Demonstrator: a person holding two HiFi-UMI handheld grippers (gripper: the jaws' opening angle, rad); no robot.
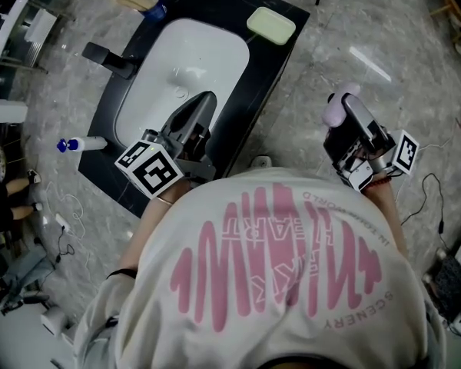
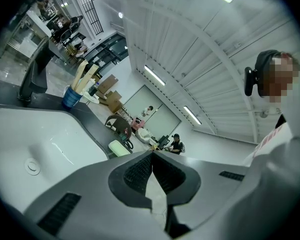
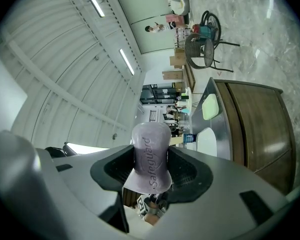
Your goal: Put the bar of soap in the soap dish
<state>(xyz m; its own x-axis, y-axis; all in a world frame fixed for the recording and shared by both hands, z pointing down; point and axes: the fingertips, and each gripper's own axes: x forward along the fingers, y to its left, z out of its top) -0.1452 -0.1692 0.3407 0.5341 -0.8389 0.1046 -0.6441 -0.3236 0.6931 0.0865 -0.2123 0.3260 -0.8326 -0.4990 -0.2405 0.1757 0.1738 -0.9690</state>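
A lilac bar of soap (image 3: 151, 156) printed with a brand name stands between the jaws of my right gripper (image 3: 151, 149), which is shut on it. In the head view the soap (image 1: 334, 111) and right gripper (image 1: 346, 106) hang over the floor to the right of the vanity. The pale green soap dish (image 1: 271, 24) lies empty on the far right corner of the black counter (image 1: 250, 98), and it also shows as the dish (image 3: 210, 107) and the dish (image 2: 119, 148). My left gripper (image 1: 202, 104) hovers over the white basin's near side. Its jaws (image 2: 151, 156) are shut with nothing between them.
A white basin (image 1: 184, 60) is sunk in the counter, with a black faucet (image 1: 107, 58) at its left. A blue cup with brushes (image 1: 144, 1) stands at the far left corner. A white bottle with a blue cap (image 1: 81, 144) lies beside the counter's left edge. Cables trail on the marble floor.
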